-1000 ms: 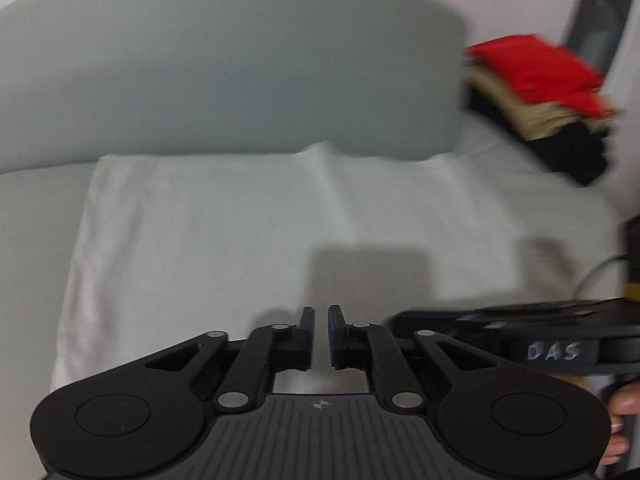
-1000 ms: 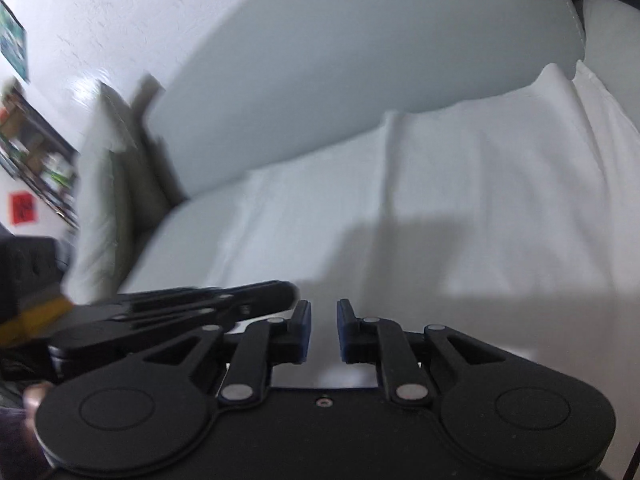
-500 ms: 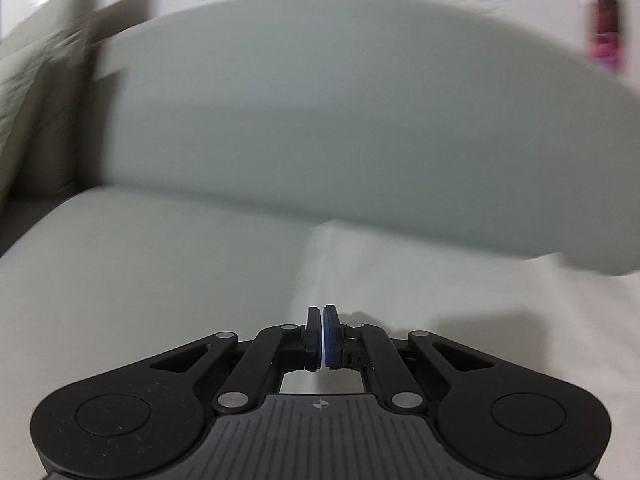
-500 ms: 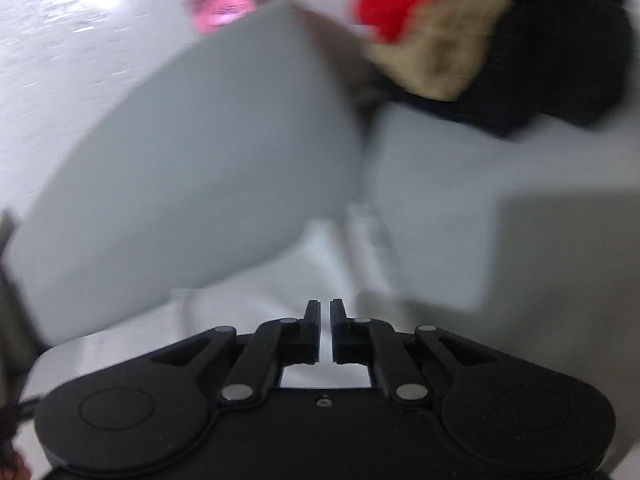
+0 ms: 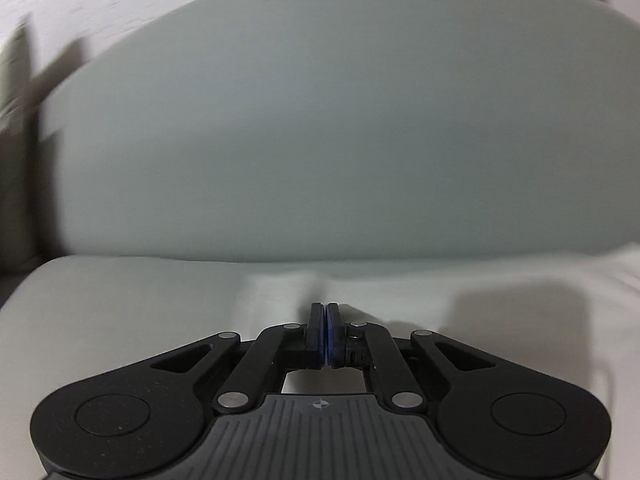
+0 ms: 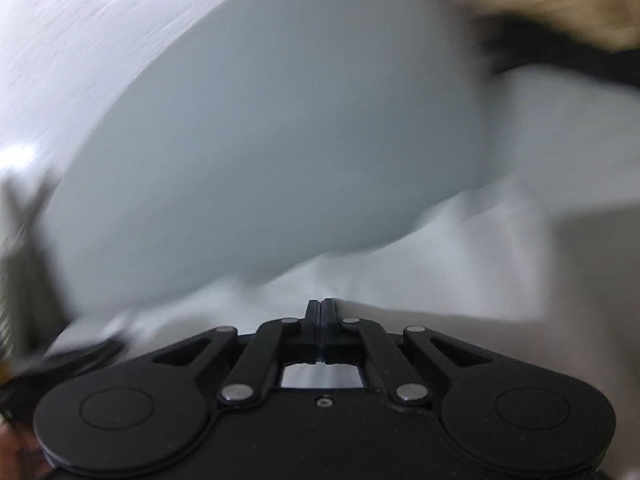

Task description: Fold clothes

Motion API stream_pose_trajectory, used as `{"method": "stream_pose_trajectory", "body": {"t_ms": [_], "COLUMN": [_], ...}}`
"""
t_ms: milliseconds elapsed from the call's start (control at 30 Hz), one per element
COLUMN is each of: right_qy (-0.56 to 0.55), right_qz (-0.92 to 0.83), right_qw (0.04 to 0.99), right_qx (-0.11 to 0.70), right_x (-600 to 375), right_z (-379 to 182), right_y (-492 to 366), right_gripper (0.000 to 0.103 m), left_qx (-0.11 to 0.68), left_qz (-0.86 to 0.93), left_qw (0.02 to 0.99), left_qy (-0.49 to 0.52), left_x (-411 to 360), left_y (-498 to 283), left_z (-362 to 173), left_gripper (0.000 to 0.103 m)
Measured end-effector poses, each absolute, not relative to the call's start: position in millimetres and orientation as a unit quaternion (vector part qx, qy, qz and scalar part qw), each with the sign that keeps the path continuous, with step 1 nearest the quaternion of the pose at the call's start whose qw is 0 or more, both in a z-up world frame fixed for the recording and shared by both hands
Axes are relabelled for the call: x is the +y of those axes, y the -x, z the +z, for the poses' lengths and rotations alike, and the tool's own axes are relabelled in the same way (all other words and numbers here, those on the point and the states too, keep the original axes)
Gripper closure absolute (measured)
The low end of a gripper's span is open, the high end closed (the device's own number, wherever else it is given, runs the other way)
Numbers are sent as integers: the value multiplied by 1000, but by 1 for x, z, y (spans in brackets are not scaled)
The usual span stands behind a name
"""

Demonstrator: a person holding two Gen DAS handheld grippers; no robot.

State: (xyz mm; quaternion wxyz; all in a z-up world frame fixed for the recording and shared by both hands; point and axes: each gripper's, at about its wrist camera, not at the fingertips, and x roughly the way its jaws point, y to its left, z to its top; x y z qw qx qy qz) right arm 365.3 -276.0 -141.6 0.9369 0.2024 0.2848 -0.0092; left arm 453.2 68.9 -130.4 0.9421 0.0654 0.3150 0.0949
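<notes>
The left claw (image 5: pixel 325 312) is seen pressed together over the far left corner of a white cloth (image 5: pixel 500 292), which is spread flat on the bed (image 5: pixel 120 300) just before the grey headboard (image 5: pixel 320 140); whether fabric is pinched cannot be told. The right claw (image 6: pixel 321 307) has just been closing and is now fully pressed together at the cloth's (image 6: pixel 460 280) far edge, with no fabric visible between its tips. A blurred pile of red, tan and black clothes (image 6: pixel 560 20) is seen at the far right.
</notes>
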Motion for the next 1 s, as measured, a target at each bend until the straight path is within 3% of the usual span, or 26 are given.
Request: {"method": "stream_pose_trajectory", "body": {"t_ms": [67, 167, 300, 600, 767, 867, 1000], "right_qy": [-178, -188, -191, -206, -225, -208, -222], "right_qz": [-96, -95, -101, -51, -18, -17, -1], "right_qw": [941, 932, 931, 957, 958, 961, 940], "right_qx": [270, 293, 293, 196, 177, 182, 260], "right_x": [-299, -306, -301, -296, -297, -294, -284], "right_z": [-140, -132, -92, 56, 101, 96, 40], "right_y": [-359, -353, -321, -149, -115, -119, -136], "right_gripper": [103, 103, 100, 97, 97, 86, 82], "left_qx": [321, 337, 345, 299, 288, 283, 332], "left_qz": [127, 144, 139, 62, 32, 24, 25], "left_qw": [935, 925, 927, 950, 956, 957, 940], "left_qy": [-80, -102, -52, -63, -43, -61, -70], "left_x": [80, 90, 112, 104, 93, 84, 79], "left_y": [-457, -453, -421, -248, -182, -172, -193], "left_z": [-131, -127, -93, 41, 82, 77, 1], "left_gripper": [98, 98, 97, 84, 81, 70, 75]}}
